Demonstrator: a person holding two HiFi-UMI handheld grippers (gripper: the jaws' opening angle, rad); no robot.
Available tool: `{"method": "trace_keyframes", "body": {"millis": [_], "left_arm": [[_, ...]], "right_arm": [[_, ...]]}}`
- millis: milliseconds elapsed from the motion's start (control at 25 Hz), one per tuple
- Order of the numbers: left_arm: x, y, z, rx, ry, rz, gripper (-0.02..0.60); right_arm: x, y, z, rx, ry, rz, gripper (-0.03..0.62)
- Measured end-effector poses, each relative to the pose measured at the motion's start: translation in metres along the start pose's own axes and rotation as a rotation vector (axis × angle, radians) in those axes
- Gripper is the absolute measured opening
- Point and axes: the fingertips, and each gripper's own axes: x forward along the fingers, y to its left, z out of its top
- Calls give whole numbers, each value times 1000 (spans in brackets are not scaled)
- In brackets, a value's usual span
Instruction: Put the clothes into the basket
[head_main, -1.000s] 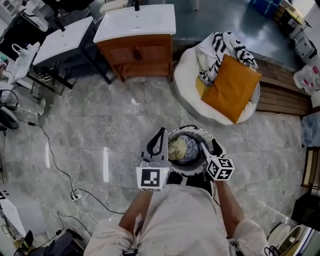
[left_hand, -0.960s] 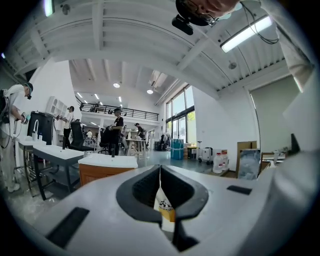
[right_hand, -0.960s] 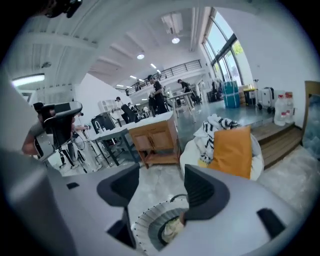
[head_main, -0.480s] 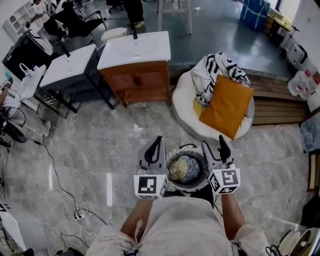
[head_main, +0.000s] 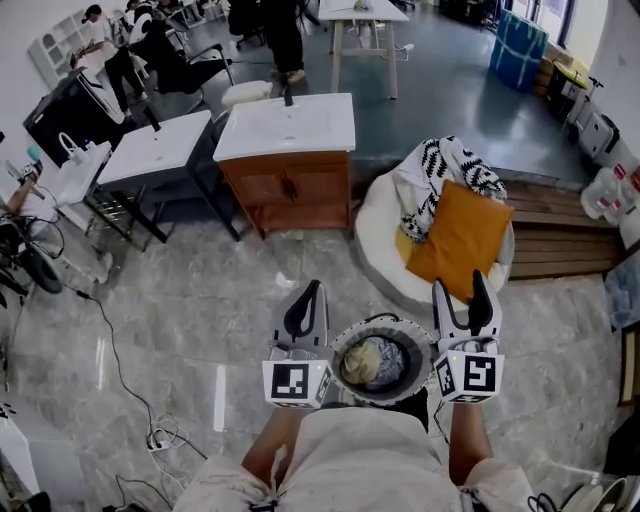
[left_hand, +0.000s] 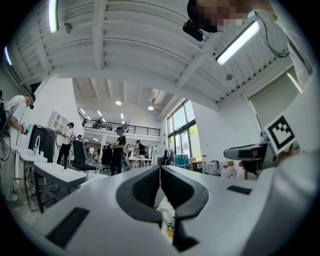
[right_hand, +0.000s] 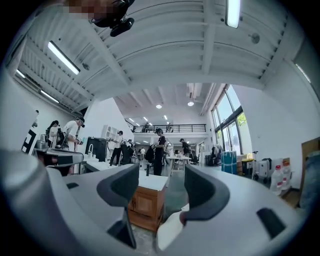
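In the head view a round basket (head_main: 345, 345) stands on the floor at the person's feet, with yellowish and blue clothes (head_main: 370, 360) bundled inside. A black-and-white patterned garment (head_main: 440, 170) lies on the white beanbag (head_main: 375, 230) beyond it, beside an orange cushion (head_main: 462, 238). My left gripper (head_main: 308, 290) is raised left of the basket, jaws shut on nothing (left_hand: 160, 172). My right gripper (head_main: 462, 288) is raised right of the basket, jaws open and empty (right_hand: 161, 182). Both point up and away toward the room.
A wooden vanity with a white sink top (head_main: 290, 130) stands ahead, a white table (head_main: 150, 150) to its left. A wooden platform (head_main: 560, 240) lies right of the beanbag. A black cable (head_main: 120, 340) runs across the marble floor at left. People stand far back.
Both grippers have lifted out of the basket and tilted upward. The right gripper moved right and opened. The head view has tipped up, showing more of the room.
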Motion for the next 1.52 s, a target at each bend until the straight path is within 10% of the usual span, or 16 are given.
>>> {"method": "trace_keyframes", "body": {"millis": [480,760,1520], "left_arm": [[5,4,13,16,-23,15,8],[11,4,12,15,-17,17,8],[18,3,1,33,-7,13,8]], "right_arm": [[-1,-15,0,-23,7,-35,204],[2,-18,-1,-25,3,-53,-8],[14,-12,-10,-39,34,-14,-12]]}}
